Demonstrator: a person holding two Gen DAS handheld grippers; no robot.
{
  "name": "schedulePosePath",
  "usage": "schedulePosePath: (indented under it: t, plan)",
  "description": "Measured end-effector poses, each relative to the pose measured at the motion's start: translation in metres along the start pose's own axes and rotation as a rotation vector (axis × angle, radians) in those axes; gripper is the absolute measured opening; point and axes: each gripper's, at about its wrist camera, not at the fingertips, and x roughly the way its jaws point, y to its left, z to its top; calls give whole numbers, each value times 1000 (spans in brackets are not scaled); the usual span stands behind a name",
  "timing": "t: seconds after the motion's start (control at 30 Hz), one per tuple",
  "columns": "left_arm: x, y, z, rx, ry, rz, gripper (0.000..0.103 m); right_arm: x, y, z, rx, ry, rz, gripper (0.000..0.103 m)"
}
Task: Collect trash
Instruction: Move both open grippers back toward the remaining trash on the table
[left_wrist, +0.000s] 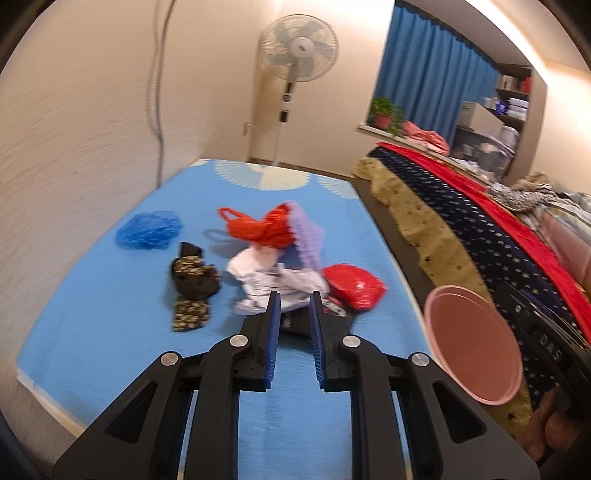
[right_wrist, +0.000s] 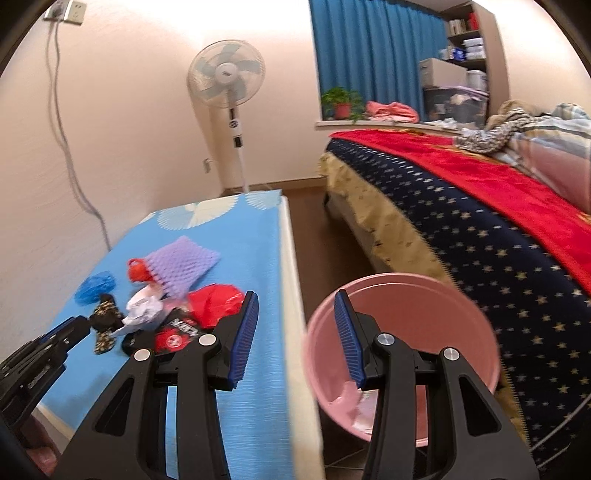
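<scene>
While I watch both wrist feeds, my left gripper (left_wrist: 294, 306) hovers with its 2 blue-padded fingers (left_wrist: 272, 325) spread, pinching nothing, just short of the trash pile. I take the crumpled white paper (left_wrist: 273, 280) as my landmark: it lies on the blue mat (left_wrist: 110, 332), near the middle. Behind it sits an orange-red plastic bag (left_wrist: 258, 227) with a purple bumpy foam sheet (left_wrist: 306, 232) leaning against it. Left of the paper lies a dark patterned wrapper (left_wrist: 192, 284), and farther back on that side, apart from the pile, a crumpled blue bag (left_wrist: 149, 229). Right of the paper, touching it, is a shiny red bag (left_wrist: 354, 286). In front of the paper lies a black and red packet (right_wrist: 177, 334); it carries white lettering, but it is too blurred for me to read.

My right gripper (right_wrist: 295, 314) also has its fingers (right_wrist: 245, 332) spread and empty, well right of the paper; the right finger stands over the pink bucket (right_wrist: 458, 306), beside the mat's edge. A scrap of pale trash (right_wrist: 364, 410) lies inside the bucket.

Far behind the paper stands a white pedestal fan (right_wrist: 226, 74); its hub logo is illegible.
</scene>
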Motion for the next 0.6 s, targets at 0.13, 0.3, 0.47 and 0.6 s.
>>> schedulePosePath:
  t: [0.13, 0.3, 0.47, 0.6]
  plan:
    - [9, 8, 0, -15, 0, 37, 16, 13, 12, -5, -18, 20, 40, 44]
    - [20, 18, -1, -42, 12, 72, 16, 32, 23, -11, -23, 51, 74, 44]
    - [29, 17, 0, -46, 17, 65, 16, 53, 33, -14, -26, 86, 115, 44]
    - [32, 10, 2, -32, 7, 32, 16, 66, 41, -15, -41, 102, 137, 44]
